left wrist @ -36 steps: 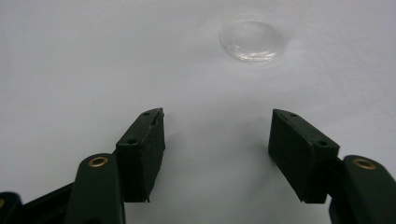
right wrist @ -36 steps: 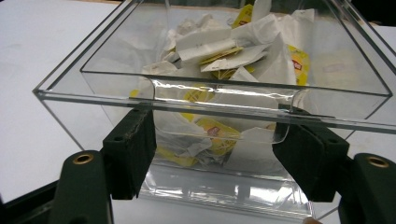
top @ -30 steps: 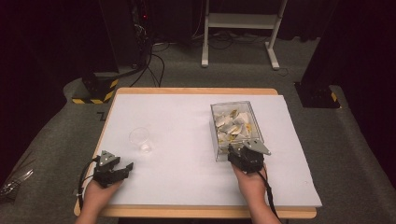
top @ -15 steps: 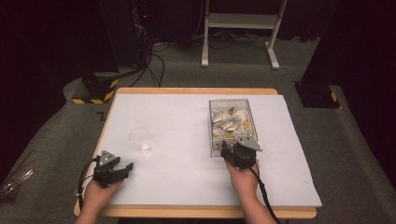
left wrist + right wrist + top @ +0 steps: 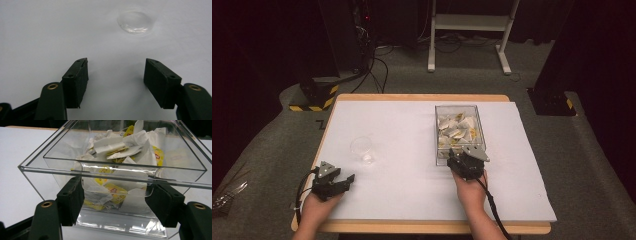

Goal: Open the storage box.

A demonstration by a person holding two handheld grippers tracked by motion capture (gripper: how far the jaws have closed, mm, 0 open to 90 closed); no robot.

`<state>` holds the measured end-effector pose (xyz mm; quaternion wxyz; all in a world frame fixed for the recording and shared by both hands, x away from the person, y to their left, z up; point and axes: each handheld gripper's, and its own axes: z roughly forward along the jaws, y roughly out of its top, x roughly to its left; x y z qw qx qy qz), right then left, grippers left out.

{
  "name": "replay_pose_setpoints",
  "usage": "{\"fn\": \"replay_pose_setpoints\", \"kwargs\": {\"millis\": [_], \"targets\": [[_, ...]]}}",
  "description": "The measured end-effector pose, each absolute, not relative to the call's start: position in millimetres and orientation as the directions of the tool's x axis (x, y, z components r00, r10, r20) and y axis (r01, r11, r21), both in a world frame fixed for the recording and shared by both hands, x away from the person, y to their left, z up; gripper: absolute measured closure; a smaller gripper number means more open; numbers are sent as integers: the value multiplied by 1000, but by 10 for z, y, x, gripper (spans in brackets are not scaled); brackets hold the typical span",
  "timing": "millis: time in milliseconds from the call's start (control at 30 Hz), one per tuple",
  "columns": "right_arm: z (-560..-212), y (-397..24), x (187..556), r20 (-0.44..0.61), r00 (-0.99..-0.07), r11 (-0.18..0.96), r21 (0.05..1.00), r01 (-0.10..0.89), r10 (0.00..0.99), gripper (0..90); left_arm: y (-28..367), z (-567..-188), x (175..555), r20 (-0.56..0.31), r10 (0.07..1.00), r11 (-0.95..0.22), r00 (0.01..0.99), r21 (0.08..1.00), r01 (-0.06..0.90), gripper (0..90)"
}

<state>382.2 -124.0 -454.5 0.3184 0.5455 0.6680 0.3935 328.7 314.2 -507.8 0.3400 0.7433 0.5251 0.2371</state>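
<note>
I log: clear box (image 5: pixel 458 112) holding white sachets (image 5: pixel 117 147) printed yellow, possibly with red marks; clear cup (image 5: pixel 361 146); white surface (image 5: pixel 402 150) edged in tan wood; both grippers black.

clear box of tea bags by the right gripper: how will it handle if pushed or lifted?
The clear box looks rigid, with smooth glossy walls, so probably slippery against the right gripper pads. It holds only paper tea bags, so it is likely light and would slide on the table rather than tip. The loose bags may shift if it is tilted.
</note>
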Motion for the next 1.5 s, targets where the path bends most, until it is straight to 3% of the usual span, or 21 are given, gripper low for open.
{"fn": "replay_pose_setpoints", "kwargs": {"millis": [1500], "targets": [[-4541,-1316,3219,2,-243,118,872,476,970,326,3137,-5079,3287,-5,943,-215,333,755,619,364]]}}
